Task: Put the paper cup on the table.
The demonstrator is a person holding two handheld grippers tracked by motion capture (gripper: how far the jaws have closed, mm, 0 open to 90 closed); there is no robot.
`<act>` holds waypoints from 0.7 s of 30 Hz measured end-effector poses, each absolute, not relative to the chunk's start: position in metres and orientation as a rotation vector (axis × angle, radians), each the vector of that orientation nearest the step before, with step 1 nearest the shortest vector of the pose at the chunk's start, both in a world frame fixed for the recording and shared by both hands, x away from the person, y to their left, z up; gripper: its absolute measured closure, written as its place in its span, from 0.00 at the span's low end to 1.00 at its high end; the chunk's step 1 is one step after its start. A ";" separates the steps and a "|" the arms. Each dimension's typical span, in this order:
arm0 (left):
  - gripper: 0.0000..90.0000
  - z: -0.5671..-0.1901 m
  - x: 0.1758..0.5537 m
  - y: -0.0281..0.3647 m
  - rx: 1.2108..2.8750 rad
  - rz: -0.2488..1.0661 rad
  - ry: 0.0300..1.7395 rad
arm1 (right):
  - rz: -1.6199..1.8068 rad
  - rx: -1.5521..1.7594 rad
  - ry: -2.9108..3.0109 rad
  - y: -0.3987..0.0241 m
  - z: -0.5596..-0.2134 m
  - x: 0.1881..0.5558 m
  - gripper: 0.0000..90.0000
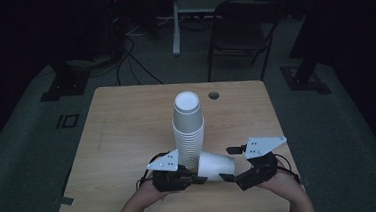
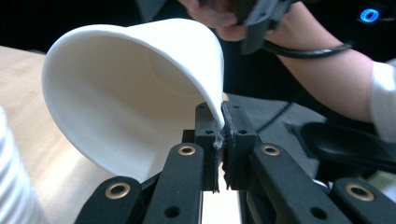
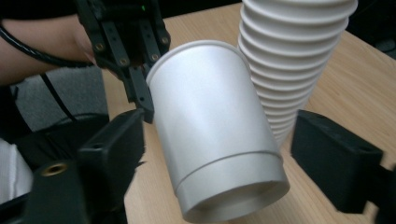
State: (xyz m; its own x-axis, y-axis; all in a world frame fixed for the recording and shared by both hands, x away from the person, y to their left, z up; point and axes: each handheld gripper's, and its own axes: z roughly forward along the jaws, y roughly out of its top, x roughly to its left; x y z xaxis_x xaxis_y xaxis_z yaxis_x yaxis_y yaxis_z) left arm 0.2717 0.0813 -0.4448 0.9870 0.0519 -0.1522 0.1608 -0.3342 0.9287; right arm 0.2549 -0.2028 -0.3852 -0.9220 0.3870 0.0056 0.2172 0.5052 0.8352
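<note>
Left gripper [image 1: 193, 178] pinches the rim of the loose cup [image 1: 216, 165], jaws clamped on the thin wall, holding it on its side near the front edge. Just behind rises the stack [image 1: 188, 131], close enough to crowd any swing. Right gripper [image 1: 228, 163] sits with jaws wide apart around the cup's base, apparently lining up to take it. Table [image 1: 123, 135] beyond lies bare.

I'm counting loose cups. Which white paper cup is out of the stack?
The single white paper cup lying sideways, its rim pinched by the left gripper, base between the open right gripper jaws. The others stay nested in the upright stack.
</note>
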 end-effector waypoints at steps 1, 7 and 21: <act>0.96 -0.445 0.272 0.081 1.925 -0.132 0.133 | 1.377 0.522 2.571 -0.202 -0.386 0.255 0.24; 0.96 -0.443 0.268 0.076 2.008 -0.101 0.086 | 1.292 0.506 2.662 -0.197 -0.396 0.255 0.26; 0.96 -0.438 0.258 0.066 2.145 -0.048 -0.043 | 1.043 0.474 2.883 -0.179 -0.426 0.256 0.23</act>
